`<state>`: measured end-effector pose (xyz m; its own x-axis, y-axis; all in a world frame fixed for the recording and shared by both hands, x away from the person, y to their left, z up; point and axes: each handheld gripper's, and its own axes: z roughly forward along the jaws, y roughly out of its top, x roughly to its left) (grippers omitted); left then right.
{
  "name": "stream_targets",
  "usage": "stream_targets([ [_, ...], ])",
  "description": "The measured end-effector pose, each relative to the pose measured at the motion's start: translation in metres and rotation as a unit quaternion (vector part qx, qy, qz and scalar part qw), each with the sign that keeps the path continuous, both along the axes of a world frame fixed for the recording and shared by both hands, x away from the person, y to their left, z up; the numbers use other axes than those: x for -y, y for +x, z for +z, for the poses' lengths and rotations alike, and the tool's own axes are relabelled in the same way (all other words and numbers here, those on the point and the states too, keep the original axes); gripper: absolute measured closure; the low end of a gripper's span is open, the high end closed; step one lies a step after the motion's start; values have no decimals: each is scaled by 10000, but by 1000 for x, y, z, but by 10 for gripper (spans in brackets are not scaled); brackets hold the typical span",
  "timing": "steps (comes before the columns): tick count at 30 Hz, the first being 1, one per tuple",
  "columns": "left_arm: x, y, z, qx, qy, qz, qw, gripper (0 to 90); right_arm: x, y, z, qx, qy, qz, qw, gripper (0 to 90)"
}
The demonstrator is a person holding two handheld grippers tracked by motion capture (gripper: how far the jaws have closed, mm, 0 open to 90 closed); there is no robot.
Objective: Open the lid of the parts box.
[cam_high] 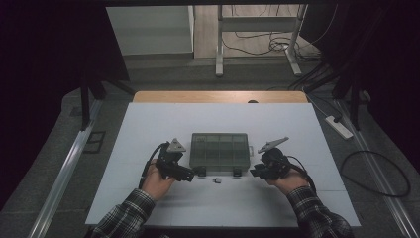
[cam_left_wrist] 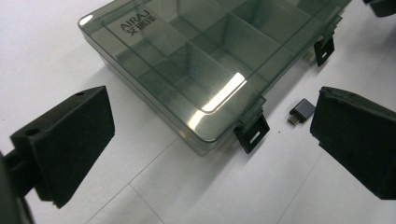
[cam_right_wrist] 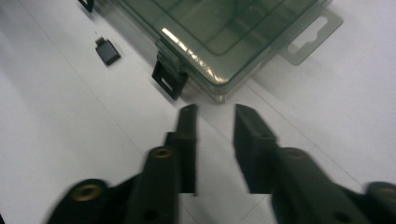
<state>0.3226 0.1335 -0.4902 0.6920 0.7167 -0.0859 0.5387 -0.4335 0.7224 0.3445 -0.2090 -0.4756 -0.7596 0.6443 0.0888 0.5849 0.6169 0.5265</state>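
Observation:
A smoky transparent compartment box (cam_high: 219, 150) lies shut on the white tabletop (cam_high: 148, 124), with two black latches on its near side. A small dark adapter plug (cam_high: 217, 180) lies just in front of it between the latches. My left gripper (cam_high: 190, 174) sits at the box's near left corner. In the left gripper view its jaws (cam_left_wrist: 210, 112) stand wide open, framing the corner of the box (cam_left_wrist: 205, 60), one latch (cam_left_wrist: 252, 133) and the adapter (cam_left_wrist: 301, 111). My right gripper (cam_high: 255, 172) rests at the near right corner. Its jaws (cam_right_wrist: 215, 112) stand a narrow gap apart with nothing between them, pointing at the box (cam_right_wrist: 224, 32) beside a latch (cam_right_wrist: 169, 78).
The box has a hang tab (cam_right_wrist: 310, 37) on its right end. A wooden strip (cam_high: 218, 96) edges the far side of the table. Beyond it are a metal frame's legs (cam_high: 219, 44), cables and a power strip (cam_high: 339, 126) on the floor.

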Motion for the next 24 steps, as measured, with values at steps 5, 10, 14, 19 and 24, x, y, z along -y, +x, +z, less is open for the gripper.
stream_targets([
  [5,-3,1,0,-67,-110,59,9999,0,2,4,-6,-94,-20,45,9999,887],
  [10,-4,2,-1,-118,-133,89,9998,0,0,8,-14,-160,-79,43,9998,888],
  [14,-5,3,-1,-121,-107,91,9998,0,-3,9,-20,-156,-138,57,9998,888],
  [19,-5,3,-2,-124,-57,104,9999,1,-7,14,-25,-193,-130,56,9997,888],
  [24,-5,3,-2,-123,-25,113,9999,1,-8,14,-27,-210,-115,84,9997,888],
])
